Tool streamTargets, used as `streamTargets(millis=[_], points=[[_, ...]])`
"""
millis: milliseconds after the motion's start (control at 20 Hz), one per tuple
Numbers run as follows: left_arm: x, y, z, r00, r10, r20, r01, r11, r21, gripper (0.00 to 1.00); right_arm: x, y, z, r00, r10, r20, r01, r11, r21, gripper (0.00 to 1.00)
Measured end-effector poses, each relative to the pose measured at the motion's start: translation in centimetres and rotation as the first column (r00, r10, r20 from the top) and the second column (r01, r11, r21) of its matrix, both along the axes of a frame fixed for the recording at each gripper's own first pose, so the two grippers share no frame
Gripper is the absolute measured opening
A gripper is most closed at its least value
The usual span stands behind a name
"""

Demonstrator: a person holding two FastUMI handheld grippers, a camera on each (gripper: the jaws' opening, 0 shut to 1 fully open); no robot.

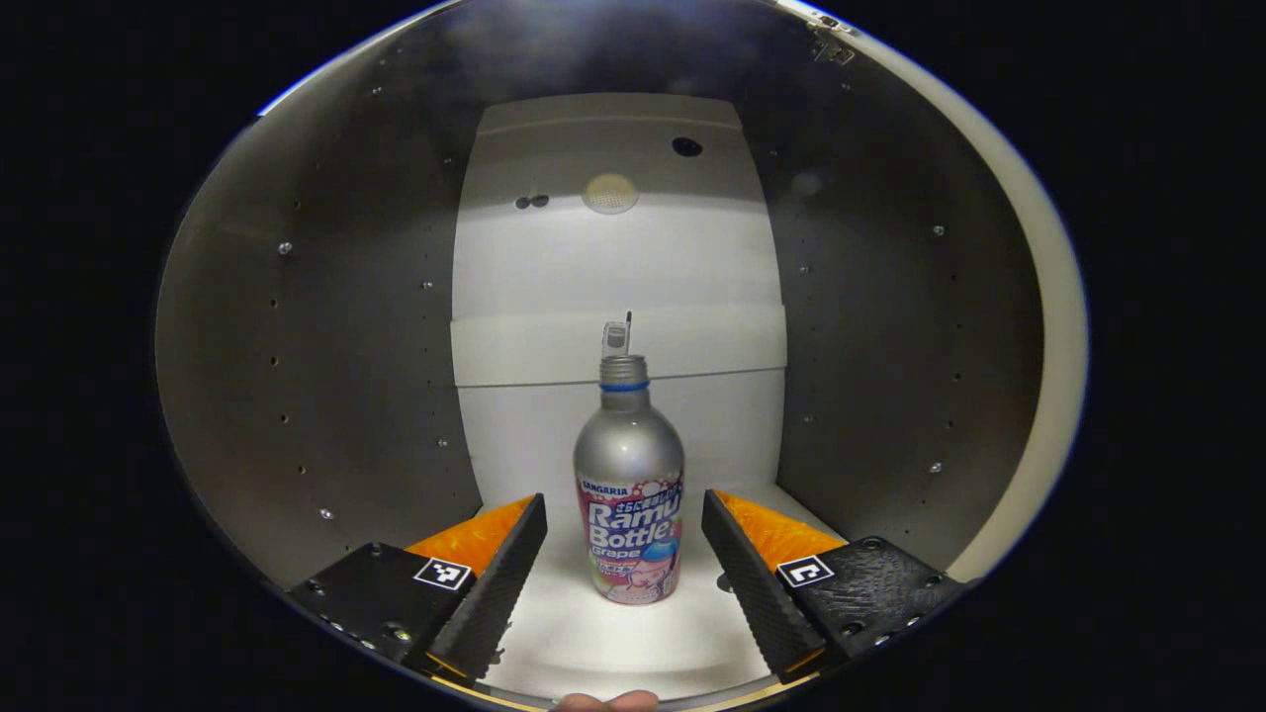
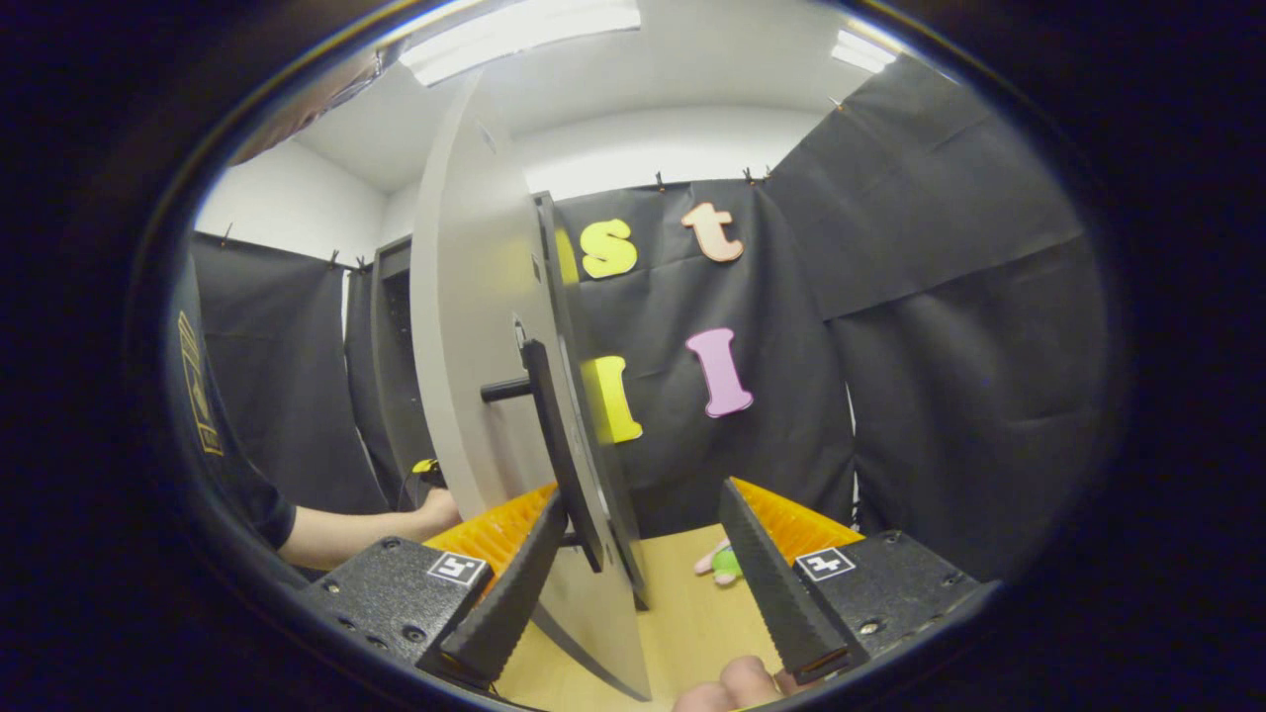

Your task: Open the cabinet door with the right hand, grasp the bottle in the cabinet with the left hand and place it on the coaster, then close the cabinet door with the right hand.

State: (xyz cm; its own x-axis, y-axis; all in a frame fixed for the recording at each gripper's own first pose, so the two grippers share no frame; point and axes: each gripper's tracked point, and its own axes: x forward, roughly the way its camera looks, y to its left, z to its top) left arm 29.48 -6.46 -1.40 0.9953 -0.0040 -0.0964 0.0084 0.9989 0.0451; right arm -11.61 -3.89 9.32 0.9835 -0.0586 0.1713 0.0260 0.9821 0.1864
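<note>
1. Reaching into the cabinet (image 1: 326, 326), the left gripper (image 1: 623, 549) is held with its fingers spread wide, nothing clamped.
2. The bottle (image 1: 629, 485) is seen dead ahead at 12 o'clock, upright on the cabinet floor, its long axis vertical, partly between the fingertips but apart from both.
3. The right gripper (image 2: 643, 569) is likewise spread; the open door (image 2: 475, 346) is straddled edge-on, its handle (image 2: 554, 445) at 11 o'clock.
4. A straight advance is judged enough before closing.
</note>
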Motion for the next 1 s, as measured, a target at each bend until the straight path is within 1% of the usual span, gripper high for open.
streamTargets(millis=[50, 100, 150, 200, 400, 450, 500, 550, 600, 650, 700, 750, 800, 850, 900, 950, 1000], points=[[0.5, -0.1, 0.0, 1.000, -0.004, 0.000, 0.004, 1.000, -0.012, 0.96, 0.0, 0.0, 0.0, 1.000, -0.004, -0.001, 0.004, 1.000, -0.004, 0.94], [1.0, -0.6, -0.1, 1.000, -0.024, 0.002, 0.024, 0.999, -0.035, 0.96, 0.0, 0.0, 0.0, 1.000, -0.003, -0.003, 0.003, 1.000, -0.003, 0.99], [1.4, -1.1, -0.2, 0.999, -0.047, 0.003, 0.047, 0.997, -0.059, 0.96, 0.0, 0.1, 0.0, 1.000, -0.001, -0.007, 0.001, 1.000, -0.001, 0.94], [1.8, -1.3, -0.3, 0.999, -0.046, 0.001, 0.046, 0.997, -0.060, 0.96, 0.0, 0.1, -0.1, 1.000, -0.003, -0.007, 0.003, 1.000, -0.002, 0.99], [2.6, -1.5, -1.1, 0.999, -0.036, -0.012, 0.036, 0.998, -0.043, 0.96, 0.1, 0.0, 0.1, 1.000, -0.017, -0.014, 0.016, 0.999, -0.037, 0.98], [2.7, -1.4, -1.0, 0.999, -0.039, -0.002, 0.039, 0.998, -0.043, 0.87, 0.0, 0.0, 0.1, 1.000, -0.018, -0.017, 0.017, 0.999, -0.041, 0.98], [2.6, -1.3, -0.9, 1.000, -0.031, -0.003, 0.031, 0.999, -0.031, 0.77, 0.0, 0.0, 0.1, 1.000, -0.018, -0.017, 0.017, 0.999, -0.043, 0.94], [2.5, -1.1, -0.9, 1.000, -0.026, -0.007, 0.026, 1.000, -0.012, 0.64, 0.0, 0.0, 0.1, 1.000, -0.017, -0.018, 0.016, 0.999, -0.041, 0.94], [2.3, -1.3, -0.8, 1.000, -0.031, -0.003, 0.031, 1.000, -0.005, 0.73, 0.1, 0.0, 0.1, 1.000, -0.012, -0.018, 0.012, 0.999, -0.038, 0.98], [1.9, -1.5, -0.5, 0.999, -0.034, 0.002, 0.034, 0.999, 0.004, 0.73, 0.2, 0.1, 0.1, 1.000, -0.005, -0.018, 0.004, 0.999, -0.033, 0.94], [1.4, -1.5, -0.1, 0.999, -0.036, 0.008, 0.036, 0.999, 0.016, 0.73, 0.3, 0.1, 0.0, 1.000, 0.005, -0.019, -0.005, 1.000, -0.029, 0.94], [1.1, -1.6, 0.3, 0.999, -0.036, 0.015, 0.036, 0.999, 0.029, 0.73, 0.4, 0.1, 0.1, 1.000, 0.014, -0.018, -0.014, 1.000, -0.028, 0.99], [0.6, -1.9, 0.6, 0.999, -0.046, 0.012, 0.045, 0.998, 0.034, 0.73, 0.4, 0.0, 0.1, 1.000, 0.024, -0.016, -0.024, 0.999, -0.026, 0.94], [-0.2, -2.0, 0.5, 0.998, -0.055, -0.001, 0.055, 0.998, 0.040, 0.73, 0.6, 0.1, 0.1, 0.999, 0.038, -0.015, -0.038, 0.999, -0.021, 0.94], [-1.2, -2.0, 0.5, 0.998, -0.057, -0.010, 0.058, 0.997, 0.049, 0.73, 0.8, 0.2, 0.0, 0.998, 0.055, -0.015, -0.055, 0.998, -0.012, 0.98], [-2.3, -2.0, 0.7, 0.998, -0.055, -0.009, 0.055, 0.997, 0.060, 0.73, 1.0, 0.2, 0.0, 0.997, 0.071, -0.016, -0.071, 0.997, 0.000, 0.94], [-3.8, -2.2, 1.1, 0.999, -0.044, -0.001, 0.044, 0.996, 0.072, 0.73, 1.2, 0.2, -0.1, 0.996, 0.090, -0.019, -0.089, 0.996, 0.012, 0.94]])
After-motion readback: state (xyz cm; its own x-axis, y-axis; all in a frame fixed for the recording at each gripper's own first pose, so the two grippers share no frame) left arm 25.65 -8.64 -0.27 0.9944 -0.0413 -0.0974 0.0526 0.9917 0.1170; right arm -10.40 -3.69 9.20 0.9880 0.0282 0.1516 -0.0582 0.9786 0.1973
